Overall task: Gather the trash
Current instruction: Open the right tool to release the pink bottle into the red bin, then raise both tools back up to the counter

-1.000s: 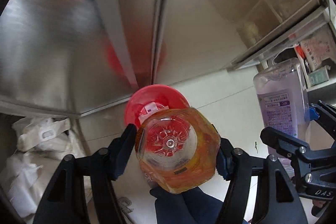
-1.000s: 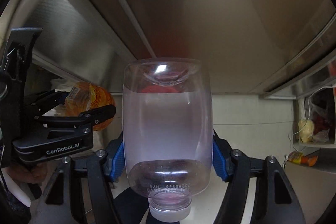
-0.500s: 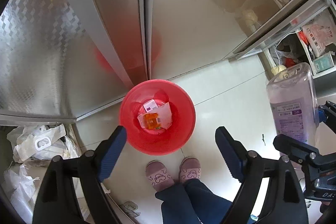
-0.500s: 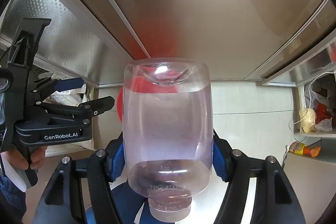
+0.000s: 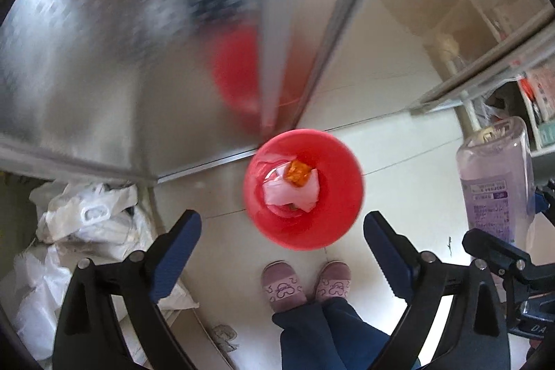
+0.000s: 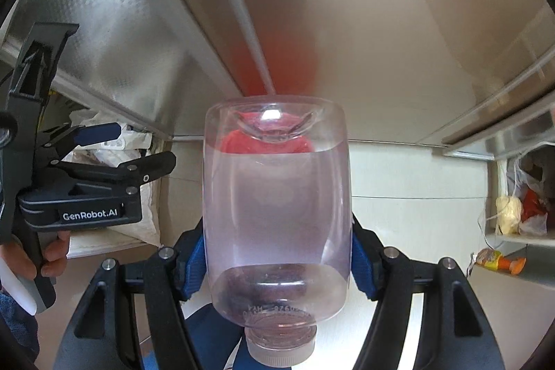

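Looking down from the left wrist, the left gripper (image 5: 279, 233) has just been opening and now stands wide with nothing between its blue-padded jaws; the small orange faceted plastic bottle (image 5: 296, 174) it held a second ago lies inside the round red plastic bin (image 5: 341, 196), on a crumpled white wrapper (image 5: 289, 195), so one piece of trash counts as delivered. Just beyond the bin rise brushed stainless-steel cabinet doors (image 5: 104, 65) carrying its blurred red reflection; to the bin's left sit soft white plastic bags (image 5: 69, 231), and just below it a person's pink slippers (image 5: 305, 280). From the right wrist, the right gripper (image 6: 275, 262) is clamped on a large clear, smooth-walled plastic bottle (image 6: 275, 214), held cap toward the camera, its dimpled base over the bin, whose red shows through it. Release there is judged the remaining step.
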The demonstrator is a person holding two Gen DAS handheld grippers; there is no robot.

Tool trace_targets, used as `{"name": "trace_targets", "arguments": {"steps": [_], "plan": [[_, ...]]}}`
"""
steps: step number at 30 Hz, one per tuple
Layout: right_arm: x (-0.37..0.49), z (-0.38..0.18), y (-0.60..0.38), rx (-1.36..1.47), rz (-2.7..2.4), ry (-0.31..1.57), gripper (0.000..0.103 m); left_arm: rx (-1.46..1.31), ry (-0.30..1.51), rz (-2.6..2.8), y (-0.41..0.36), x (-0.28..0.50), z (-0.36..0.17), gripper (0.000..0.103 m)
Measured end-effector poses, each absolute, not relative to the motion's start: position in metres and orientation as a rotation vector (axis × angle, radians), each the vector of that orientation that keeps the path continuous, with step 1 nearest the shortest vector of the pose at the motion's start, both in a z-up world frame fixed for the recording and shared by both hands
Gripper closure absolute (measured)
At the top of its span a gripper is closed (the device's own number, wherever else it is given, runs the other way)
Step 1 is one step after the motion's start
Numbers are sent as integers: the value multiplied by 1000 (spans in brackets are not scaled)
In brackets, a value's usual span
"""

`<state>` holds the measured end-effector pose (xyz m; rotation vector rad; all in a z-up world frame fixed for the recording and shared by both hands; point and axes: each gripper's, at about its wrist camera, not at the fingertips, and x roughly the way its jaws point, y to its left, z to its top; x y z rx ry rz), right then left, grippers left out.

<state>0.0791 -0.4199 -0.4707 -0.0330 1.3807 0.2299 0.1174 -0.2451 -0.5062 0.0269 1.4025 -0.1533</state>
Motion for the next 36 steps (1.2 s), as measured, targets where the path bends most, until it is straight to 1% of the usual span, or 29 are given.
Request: {"name": "trace_targets", "arguments": {"steps": [9, 19, 24, 25, 26, 28, 32, 36], "plan": [[98, -495, -394, -77, 287, 1415, 37, -29, 1430, -147, -205, 114, -517, 9], [106, -493, -382, -97, 300, 1446, 37, -2, 1432, -153, -193, 119, -516, 9], [105, -492, -372, -131, 296, 1450, 37, 47, 1390, -121, -188, 116, -503, 9], [104, -490, -370, -140, 295, 1449, 35, 61, 1384, -119, -188, 115, -500, 9], [103, -487, -369, -156, 292, 1440, 27, 65, 1382, -123, -188, 114, -497, 9], [100, -479, -365, -185, 287, 1416, 19, 56, 1385, -136, -185, 113, -490, 9], [97, -461, -365, -174, 295, 1414, 19, 52, 1385, -138, -185, 110, -472, 9], [91, -429, -369, -186, 299, 1381, 19, 46, 1361, -131, -187, 101, -440, 9]]}}
